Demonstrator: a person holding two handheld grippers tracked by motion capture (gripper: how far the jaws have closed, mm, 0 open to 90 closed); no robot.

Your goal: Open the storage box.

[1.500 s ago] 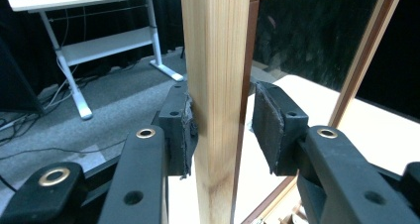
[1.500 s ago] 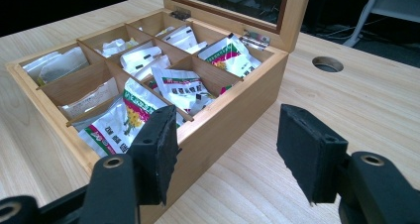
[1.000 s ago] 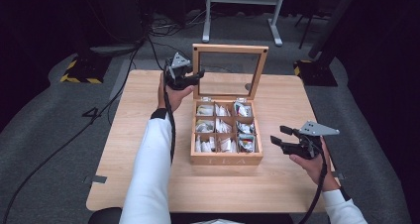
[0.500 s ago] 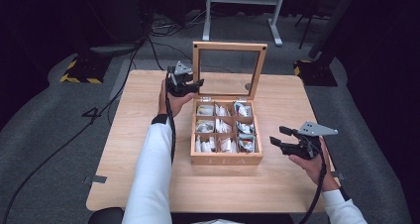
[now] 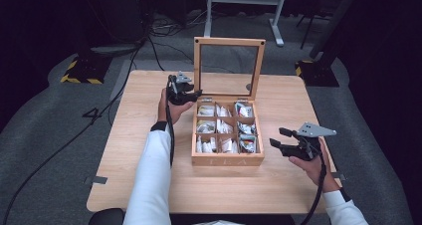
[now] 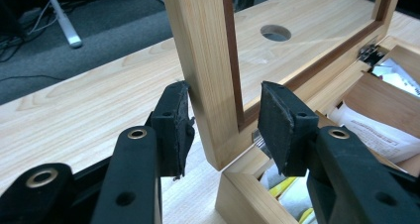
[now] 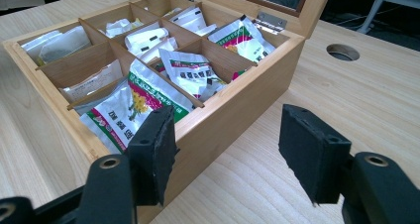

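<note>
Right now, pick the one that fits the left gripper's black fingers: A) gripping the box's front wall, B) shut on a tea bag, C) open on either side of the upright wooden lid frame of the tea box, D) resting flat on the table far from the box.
C: in the left gripper view the left gripper has one finger on each side of the upright wooden lid frame, with gaps showing.

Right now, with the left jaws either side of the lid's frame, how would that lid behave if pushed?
The lid would probably swing on its hinge rather than slide. Standing upright, it may drop shut. Its wooden frame looks stiff, and its pane may be fragile.
</note>
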